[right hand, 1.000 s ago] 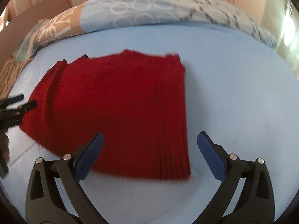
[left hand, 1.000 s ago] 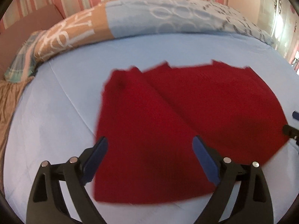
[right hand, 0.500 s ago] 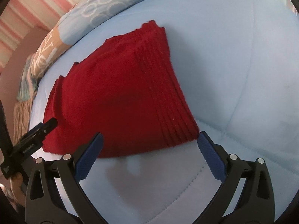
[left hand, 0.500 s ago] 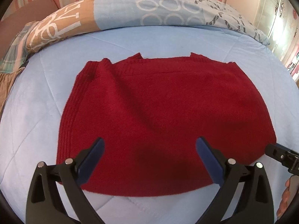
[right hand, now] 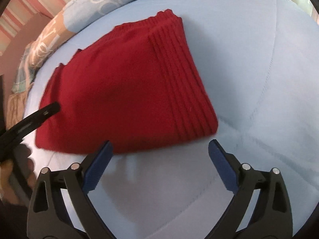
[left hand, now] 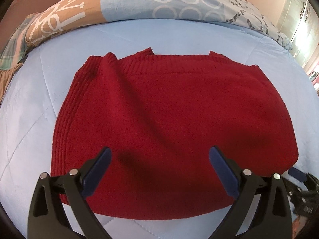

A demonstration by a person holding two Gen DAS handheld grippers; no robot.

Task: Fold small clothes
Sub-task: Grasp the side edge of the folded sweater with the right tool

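Note:
A red knitted garment (left hand: 171,119) lies folded and flat on the light blue quilt (left hand: 179,33), with ribbed bands along its left and far edges. My left gripper (left hand: 159,159) is open and empty, hovering over the garment's near edge. My right gripper (right hand: 159,151) is open and empty, just off the garment's (right hand: 123,91) near edge, close to its ribbed corner. In the right wrist view, one finger of the left gripper (right hand: 35,117) reaches over the garment's left side. Part of the right gripper shows at the lower right of the left wrist view (left hand: 301,185).
A patterned blue and tan duvet (left hand: 139,2) is rolled along the far side of the bed. A plaid cloth (left hand: 12,43) lies at the far left. A striped pink wall (right hand: 18,14) stands behind. Bare quilt (right hand: 259,79) spreads right of the garment.
Both grippers have swung around the garment and come closer to it. The left now faces it square on; the right has tilted toward its ribbed corner. Both stay open.

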